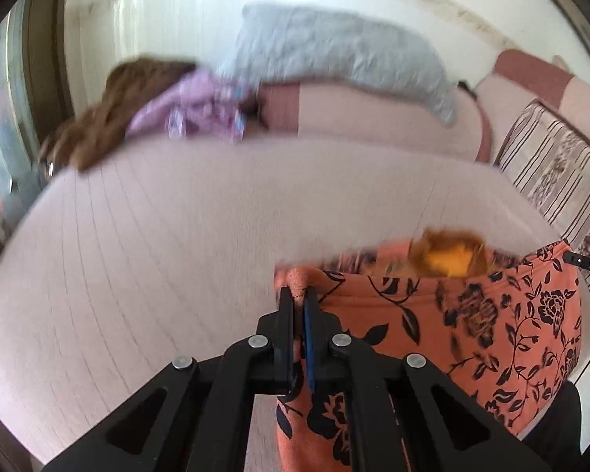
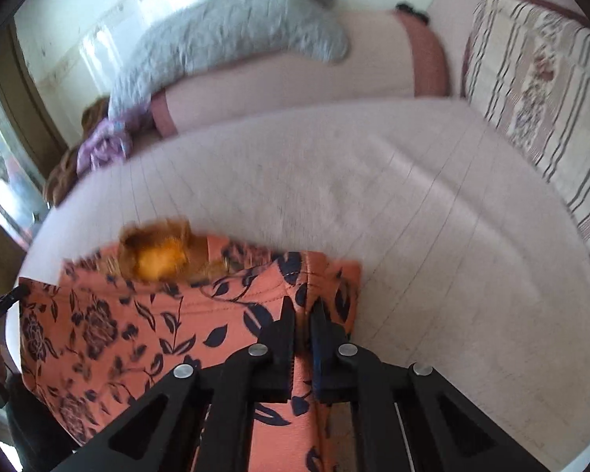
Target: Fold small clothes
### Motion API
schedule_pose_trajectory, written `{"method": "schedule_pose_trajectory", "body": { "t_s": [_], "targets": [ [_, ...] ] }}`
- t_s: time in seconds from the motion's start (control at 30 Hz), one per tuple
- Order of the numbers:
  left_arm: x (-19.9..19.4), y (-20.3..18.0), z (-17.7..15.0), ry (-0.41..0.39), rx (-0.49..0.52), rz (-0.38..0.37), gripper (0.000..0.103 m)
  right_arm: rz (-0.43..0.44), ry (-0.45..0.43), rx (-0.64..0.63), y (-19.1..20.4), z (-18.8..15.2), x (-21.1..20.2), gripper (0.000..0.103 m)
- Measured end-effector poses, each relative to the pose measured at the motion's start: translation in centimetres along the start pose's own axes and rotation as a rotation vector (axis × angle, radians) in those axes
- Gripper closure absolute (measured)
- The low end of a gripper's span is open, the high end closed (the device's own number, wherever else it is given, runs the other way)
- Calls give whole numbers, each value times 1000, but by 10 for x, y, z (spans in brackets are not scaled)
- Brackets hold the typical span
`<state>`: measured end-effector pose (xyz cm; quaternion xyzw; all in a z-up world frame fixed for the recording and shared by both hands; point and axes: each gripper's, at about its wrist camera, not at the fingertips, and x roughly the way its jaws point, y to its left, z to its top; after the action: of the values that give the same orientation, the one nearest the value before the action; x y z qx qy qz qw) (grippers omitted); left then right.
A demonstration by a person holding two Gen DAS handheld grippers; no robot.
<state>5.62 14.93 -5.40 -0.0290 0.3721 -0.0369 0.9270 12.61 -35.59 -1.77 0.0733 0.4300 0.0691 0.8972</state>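
An orange garment with a dark floral print (image 1: 472, 314) hangs stretched between my two grippers above the pale pink sofa seat (image 1: 177, 236). My left gripper (image 1: 298, 295) is shut on its left top corner. My right gripper (image 2: 303, 310) is shut on its right top corner, where the same garment (image 2: 118, 326) spreads to the left. A fuzzy brown and yellow patch (image 1: 448, 257) shows at the garment's top edge, also in the right wrist view (image 2: 161, 251). The lower part of the garment hangs out of sight behind the grippers.
A grey fluffy cloth (image 1: 334, 51) lies over the sofa back. A purple garment (image 1: 192, 106) and a brown one (image 1: 98, 118) lie at the seat's far left. A striped floral cushion (image 2: 539, 90) stands at the right end.
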Motion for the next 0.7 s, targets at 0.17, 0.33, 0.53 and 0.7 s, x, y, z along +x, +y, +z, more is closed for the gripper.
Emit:
{"method": "schedule_pose_trajectory", "body": {
  "t_s": [0.17, 0.33, 0.53, 0.7],
  "targets": [
    [47, -3, 28, 2, 20, 28, 99, -16, -44, 38, -13, 25, 2, 97],
    [136, 2, 2, 237, 27, 112, 88, 2, 190, 184, -43, 15, 90, 92],
    [66, 12, 8, 63, -28, 129, 55, -33, 65, 177, -39, 4, 50, 59],
    [-11, 9, -6, -31, -63, 66, 48, 57, -36, 182, -22, -7, -13, 32]
  ]
}}
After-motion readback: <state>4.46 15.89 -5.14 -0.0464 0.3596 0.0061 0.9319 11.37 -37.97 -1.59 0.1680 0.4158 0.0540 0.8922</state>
